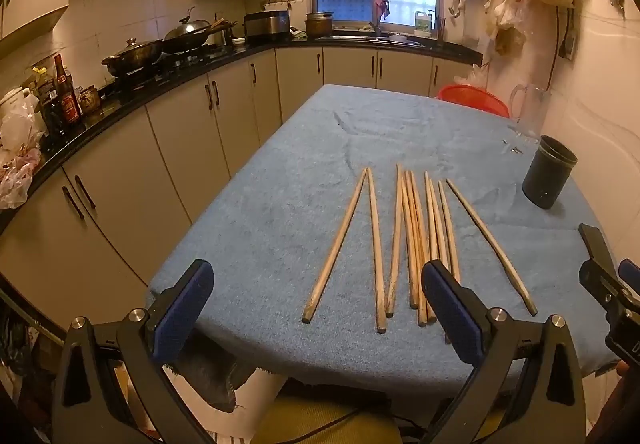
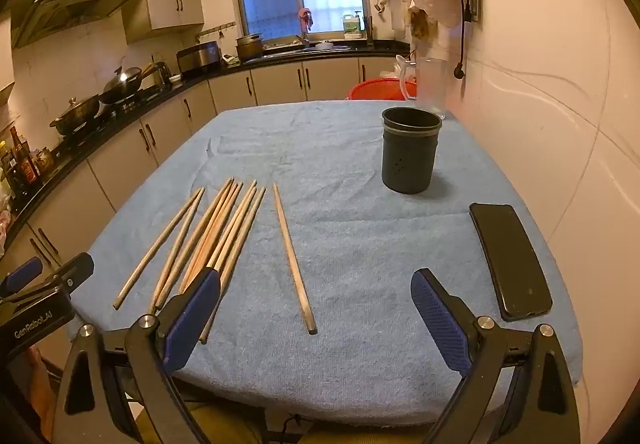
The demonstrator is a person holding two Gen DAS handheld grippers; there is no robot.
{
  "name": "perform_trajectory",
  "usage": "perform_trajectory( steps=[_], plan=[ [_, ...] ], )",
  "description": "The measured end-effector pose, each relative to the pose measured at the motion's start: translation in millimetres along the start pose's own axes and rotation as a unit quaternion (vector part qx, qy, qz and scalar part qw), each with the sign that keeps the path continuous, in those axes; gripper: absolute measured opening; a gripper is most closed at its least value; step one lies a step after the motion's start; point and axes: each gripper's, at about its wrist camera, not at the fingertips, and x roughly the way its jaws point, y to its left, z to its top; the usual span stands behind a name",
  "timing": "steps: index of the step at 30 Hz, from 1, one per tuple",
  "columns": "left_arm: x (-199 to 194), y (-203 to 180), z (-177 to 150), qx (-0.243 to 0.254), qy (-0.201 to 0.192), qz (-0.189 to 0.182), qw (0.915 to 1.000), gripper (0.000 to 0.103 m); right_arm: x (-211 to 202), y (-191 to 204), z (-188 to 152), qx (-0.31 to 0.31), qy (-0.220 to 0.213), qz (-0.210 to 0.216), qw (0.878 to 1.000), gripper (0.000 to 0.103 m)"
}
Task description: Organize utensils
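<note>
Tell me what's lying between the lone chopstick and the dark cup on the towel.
Nothing: in the right wrist view, only bare blue towel runs from the lone chopstick to the dark cup. The phone lies off to the side.

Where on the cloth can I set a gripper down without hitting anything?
Bare cloth lies between the lone chopstick, the holder and the phone. The far half is bare too. Crowded: the chopstick bunch on the left.

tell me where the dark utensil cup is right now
The dark utensil cup stands upright on the blue towel, toward the wall side, beyond the phone and to the right of the chopsticks; it looks empty.
</note>
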Motion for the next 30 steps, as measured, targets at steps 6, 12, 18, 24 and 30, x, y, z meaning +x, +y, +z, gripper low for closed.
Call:
perform_trajectory(
  steps=[6, 12, 18, 24, 30],
  plan=[
    [1.7, 0.5, -0.1, -0.002, 0.003, -0.001, 1.0, 0.103, 2.0, 0.2, -1.5, 0.0, 0.004, 0.003, 1.0, 0.098],
    [3.6, 2.0, -0.6, -0.002, 0.006, -0.001, 1.0, 0.103, 0.3, 0.1, -1.3, -0.005, 0.003, 0.002, 1.0, 0.098],
    [3.9, 2.1, -0.8, -0.002, 0.006, -0.001, 1.0, 0.103, 0.5, 1.4, -2.7, -0.009, 0.002, -0.001, 1.0, 0.098],
    [6.7, 1.8, -2.6, -0.003, 0.01, -0.001, 1.0, 0.103, -1.0, 4.1, -5.2, -0.016, 0.009, -0.005, 1.0, 0.098],
    [7.8, 1.9, -4.6, -0.002, 0.013, 0.0, 0.9999, 0.103, 1.4, 2.3, -3.0, -0.005, 0.014, 0.006, 1.0, 0.098]
  ],
)
